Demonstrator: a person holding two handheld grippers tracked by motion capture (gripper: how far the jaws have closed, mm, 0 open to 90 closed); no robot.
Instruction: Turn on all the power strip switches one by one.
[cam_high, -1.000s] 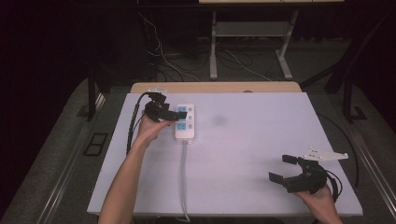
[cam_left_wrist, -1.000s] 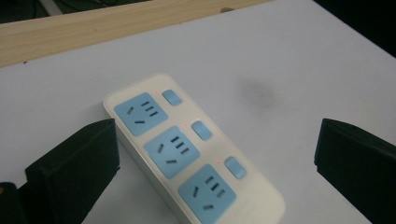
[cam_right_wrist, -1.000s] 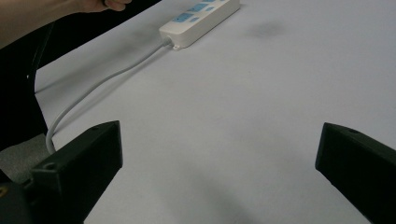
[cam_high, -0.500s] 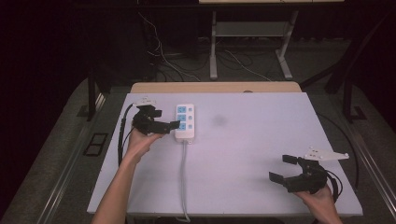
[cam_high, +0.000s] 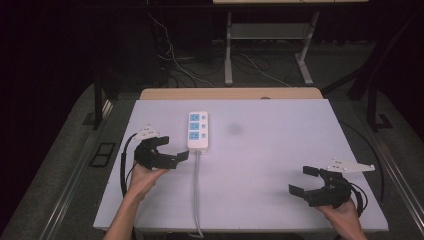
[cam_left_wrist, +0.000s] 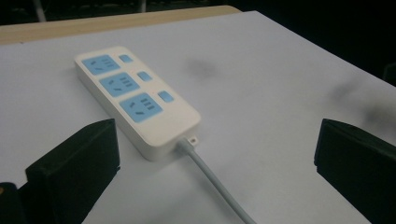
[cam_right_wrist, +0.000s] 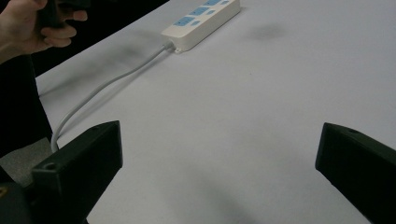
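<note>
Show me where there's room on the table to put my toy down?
Plenty of room: the wide bare stretch of table between the power strip and the right gripper is free. It is tighter on the left, where the left gripper sits beside the strip and its cord.

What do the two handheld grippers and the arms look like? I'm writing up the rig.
Both the left gripper and the right gripper are black, each with two blocky black jaws, a pale three-cornered plate on top and a dark cable trailing behind. The forearms are bare; no sleeves show.
</note>
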